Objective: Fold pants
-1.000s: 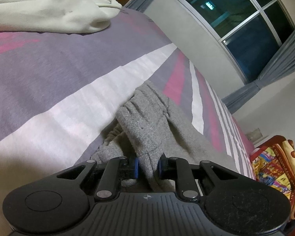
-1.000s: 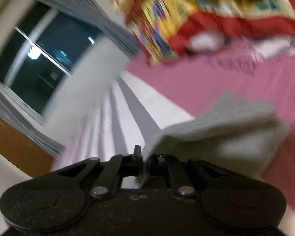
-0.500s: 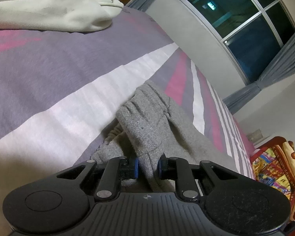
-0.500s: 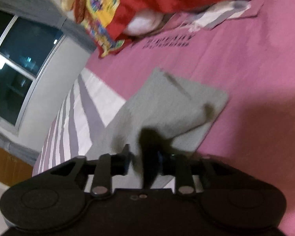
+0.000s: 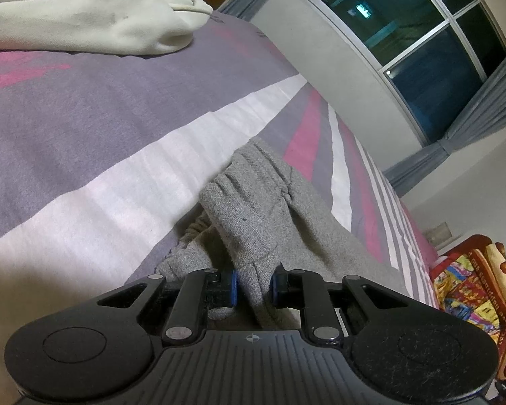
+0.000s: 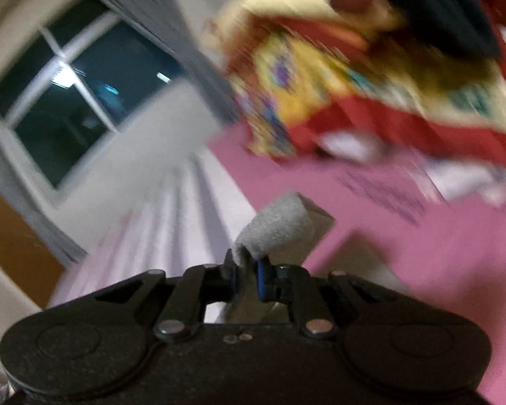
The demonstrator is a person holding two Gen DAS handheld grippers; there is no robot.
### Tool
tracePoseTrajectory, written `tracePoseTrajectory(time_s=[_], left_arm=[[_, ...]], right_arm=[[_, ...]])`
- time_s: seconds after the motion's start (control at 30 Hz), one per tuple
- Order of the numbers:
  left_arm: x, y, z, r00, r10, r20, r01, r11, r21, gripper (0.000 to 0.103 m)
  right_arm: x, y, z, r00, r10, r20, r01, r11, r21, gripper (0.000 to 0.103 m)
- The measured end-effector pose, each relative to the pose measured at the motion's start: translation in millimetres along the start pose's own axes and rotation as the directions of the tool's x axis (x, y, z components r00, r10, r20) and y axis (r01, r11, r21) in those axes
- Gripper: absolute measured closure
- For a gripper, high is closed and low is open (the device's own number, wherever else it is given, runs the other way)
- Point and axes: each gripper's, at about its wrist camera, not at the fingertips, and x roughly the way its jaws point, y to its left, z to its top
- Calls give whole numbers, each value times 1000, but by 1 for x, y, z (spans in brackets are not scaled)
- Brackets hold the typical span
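Left wrist view gives me the left tool (image 5: 253, 285) clamped on a bunched fold of the grey pants (image 5: 253, 222), which otherwise lie on the striped bed (image 5: 84, 118). On the right, blurred, the right tool (image 6: 246, 278) has just been closing and now pinches a narrow edge of the same grey cloth, held above the pink sheet (image 6: 421, 253). My worry is that right-hand bite: it looks thin, so I judge a quick swing could pull the cloth free mid-fold. The left bunch is thick and uneven; tension between both tools could drag the pants askew and crease the fold.
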Motion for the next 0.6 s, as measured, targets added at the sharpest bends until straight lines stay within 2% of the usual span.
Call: tracePoseTrajectory(time_s=[0.07, 0.13, 0.17, 0.2, 0.23, 0.27, 0.3, 0.33, 0.43, 0.53, 0.57, 0.6], left_arm=[[0, 1, -1, 1000, -5, 2, 5, 1000, -3, 85], [0, 2, -1, 1000, -8, 4, 8, 1000, -6, 85], [0, 2, -2, 1000, -9, 3, 9, 1000, -4, 85], [0, 1, -1, 1000, -7, 1, 7, 1000, -2, 85], [0, 1, -1, 1000, -5, -1, 5, 1000, -2, 85], [0, 0, 0, 1000, -2, -4, 2, 1000, -1, 85], [0, 0, 1, 1000, 1, -7, -1, 1000, 3, 85], [0, -1, 1, 1000, 4, -9, -4, 1000, 7, 85], [1, -1, 1, 1000, 7, -6, -7, 1000, 2, 85], [0, -3, 0, 1000, 12, -1, -12, 1000, -1, 84], [-2, -6, 0, 1000, 20, 2, -20, 1000, 3, 83], [-5, -11, 0, 999, 34, 13, -34, 999, 20, 80]], right_arm=[[-7, -13, -2, 1000, -1, 20, 1, 1000, 16, 93], [0, -42, -15, 994, -95, -46, 98, 993, 68, 93], [4, -59, -24, 985, -145, -96, 156, 982, 109, 96], [12, -81, -35, 965, -200, -170, 227, 962, 154, 97], [19, -100, -47, 945, -230, -233, 277, 940, 198, 97], [22, -111, -55, 941, -222, -256, 283, 930, 234, 98], [19, -118, -60, 953, -196, -230, 256, 928, 271, 98], [18, -118, -62, 957, -191, -219, 250, 926, 284, 97], [22, -111, -57, 953, -207, -219, 261, 931, 255, 96], [15, -103, -51, 938, -267, -223, 310, 933, 185, 87], [7, -99, -50, 935, -293, -202, 326, 932, 158, 84], [-3, -88, -49, 929, -336, -157, 354, 929, 105, 76]])
